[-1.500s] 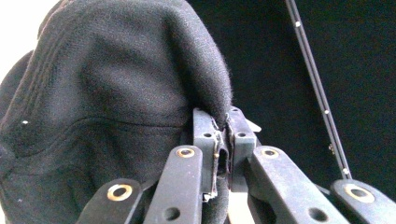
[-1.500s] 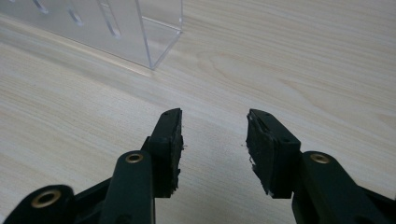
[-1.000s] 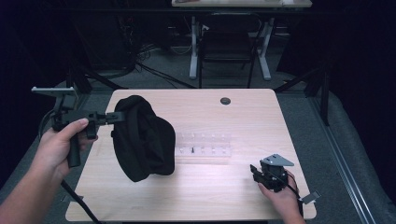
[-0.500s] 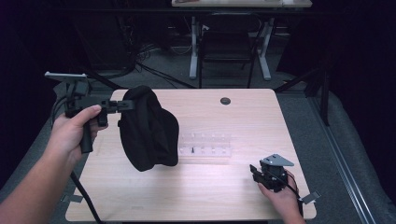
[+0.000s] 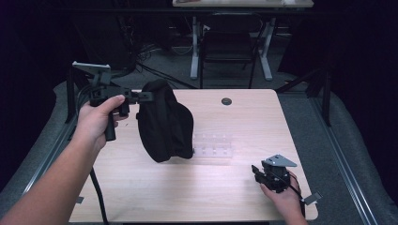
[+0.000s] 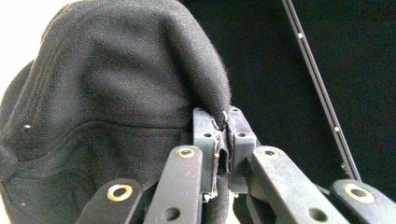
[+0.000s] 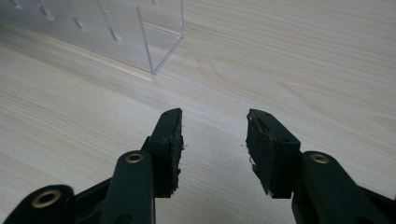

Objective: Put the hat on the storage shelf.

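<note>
The black cap, pinched by the left gripper, has been carried farther back and slightly higher.

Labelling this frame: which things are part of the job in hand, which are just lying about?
In the job:
- black cap, hanging off the table
- left gripper, shut on the cap's edge

Lying about:
- clear acrylic rack, untouched
- right gripper, open and holding nothing, on the table
- round black grommet
</note>
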`<state>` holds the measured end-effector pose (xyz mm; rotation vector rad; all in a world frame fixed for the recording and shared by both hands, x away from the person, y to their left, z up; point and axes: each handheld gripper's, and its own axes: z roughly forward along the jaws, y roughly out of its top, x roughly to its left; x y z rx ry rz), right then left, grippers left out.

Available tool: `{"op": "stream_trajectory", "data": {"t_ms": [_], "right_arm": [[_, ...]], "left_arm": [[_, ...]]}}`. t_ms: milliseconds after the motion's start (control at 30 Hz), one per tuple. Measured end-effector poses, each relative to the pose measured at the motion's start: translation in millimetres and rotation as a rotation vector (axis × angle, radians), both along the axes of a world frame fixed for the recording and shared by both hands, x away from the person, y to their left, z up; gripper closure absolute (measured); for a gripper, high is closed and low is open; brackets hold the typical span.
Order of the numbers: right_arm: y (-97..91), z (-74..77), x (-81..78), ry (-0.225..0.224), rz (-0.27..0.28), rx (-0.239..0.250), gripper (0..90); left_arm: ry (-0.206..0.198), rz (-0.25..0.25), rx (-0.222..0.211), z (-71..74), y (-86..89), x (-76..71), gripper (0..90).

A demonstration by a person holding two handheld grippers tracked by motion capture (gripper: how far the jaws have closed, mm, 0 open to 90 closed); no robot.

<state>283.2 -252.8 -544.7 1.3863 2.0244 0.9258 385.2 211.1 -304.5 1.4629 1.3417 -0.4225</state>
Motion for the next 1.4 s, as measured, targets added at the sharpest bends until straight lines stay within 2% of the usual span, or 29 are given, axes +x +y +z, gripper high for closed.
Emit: {"op": "stream_trajectory", "data": {"t_ms": [167,267,633,833,1100,1400], "right_arm": [[-1.1,0.4,0.1,0.0,0.003,-0.002,55.4],[-2.2,0.6,0.2,-0.001,0.003,0.007,55.4],[-3.0,0.8,0.6,-0.005,0.004,0.019,55.4],[-2.6,0.6,0.6,-0.005,0.004,0.024,55.4],[-1.4,1.2,0.6,0.002,0.014,0.024,55.9],[4.9,10.6,-0.3,-0.038,0.029,0.017,55.9]], "left_arm": [[0.004,0.007,0.019,-0.5,-7.0,5.8,85.6],[0.009,0.018,0.048,-2.5,-10.0,10.1,85.6],[0.018,0.03,0.06,-5.4,-11.1,15.7,85.6],[0.017,0.035,0.087,-7.3,-14.9,18.5,85.6],[0.011,0.026,0.086,-6.4,-25.4,22.0,85.5],[0.007,0.014,0.084,-7.6,-36.2,25.5,85.5]]}}
